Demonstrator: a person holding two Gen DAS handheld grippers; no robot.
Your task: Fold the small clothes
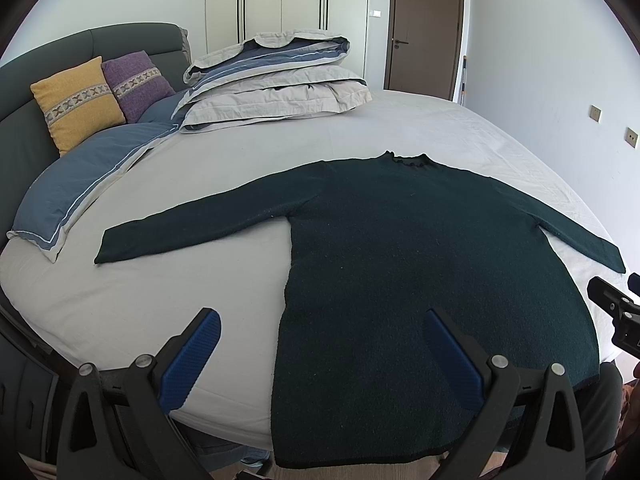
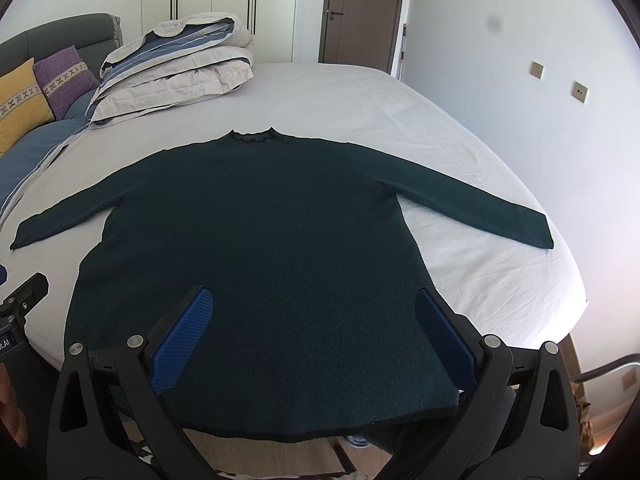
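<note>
A dark green long-sleeved sweater (image 1: 400,248) (image 2: 260,240) lies flat on the white bed sheet, collar away from me, both sleeves spread out, hem hanging at the near bed edge. My left gripper (image 1: 320,320) hovers open above the hem's left side, its blue pads wide apart, one over bare sheet and one over the sweater. My right gripper (image 2: 314,300) hovers open over the lower body of the sweater, nothing between its pads. The right gripper's black body shows at the right edge of the left wrist view (image 1: 616,312).
The white bed sheet (image 2: 360,96) stretches far behind the sweater. A folded duvet stack (image 1: 276,84) lies at the back left, with yellow (image 1: 76,100) and purple (image 1: 136,84) cushions against a grey headboard. A wall runs along the right; a brown door (image 1: 424,28) stands behind.
</note>
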